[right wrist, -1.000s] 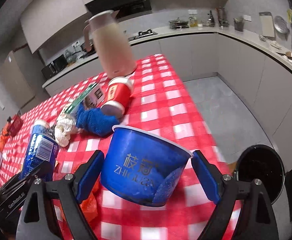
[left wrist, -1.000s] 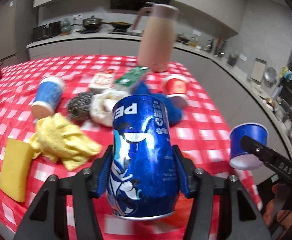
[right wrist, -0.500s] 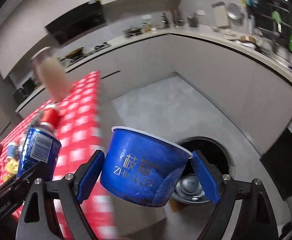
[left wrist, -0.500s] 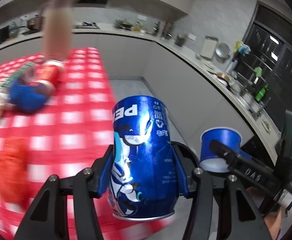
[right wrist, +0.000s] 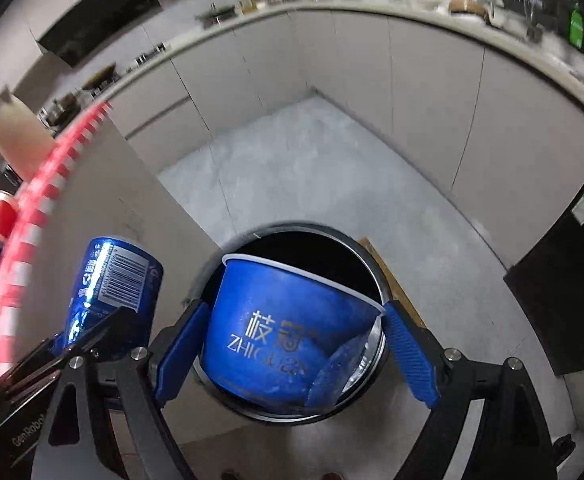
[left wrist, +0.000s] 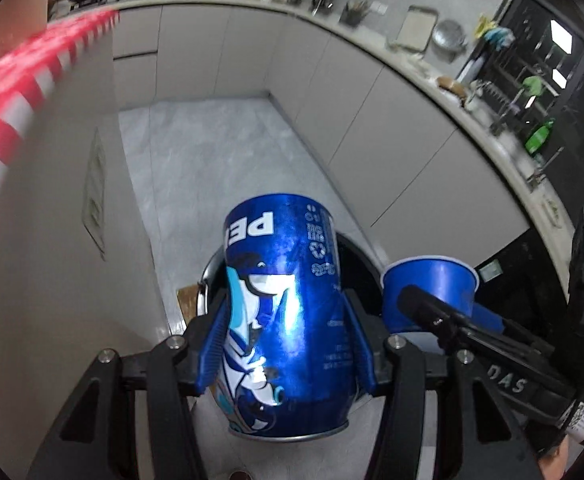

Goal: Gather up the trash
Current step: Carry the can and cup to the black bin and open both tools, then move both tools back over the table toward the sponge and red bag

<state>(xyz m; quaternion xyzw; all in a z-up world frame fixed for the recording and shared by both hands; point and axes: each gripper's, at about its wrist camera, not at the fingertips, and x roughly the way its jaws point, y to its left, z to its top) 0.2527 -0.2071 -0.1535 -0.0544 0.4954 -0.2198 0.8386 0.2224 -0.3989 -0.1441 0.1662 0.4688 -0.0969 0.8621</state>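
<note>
Can and bowl held over the trash bin

The left gripper [left wrist: 288, 344] squeezes a blue Pepsi can [left wrist: 284, 320] between both pads; the right gripper [right wrist: 295, 348], spread wide, clamps a blue paper bowl [right wrist: 288, 336]; both hang above the black trash bin [right wrist: 367, 264].

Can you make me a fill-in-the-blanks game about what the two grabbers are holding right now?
1. The left gripper is clamped on a blue soda ____.
2. The right gripper holds a blue paper ____ with a white rim.
3. Straight below that gripper on the grey floor sits a round black ____.
4. The tablecloth at the left edge is checked white and ____.

Missing words: can, bowl, bin, red
</note>
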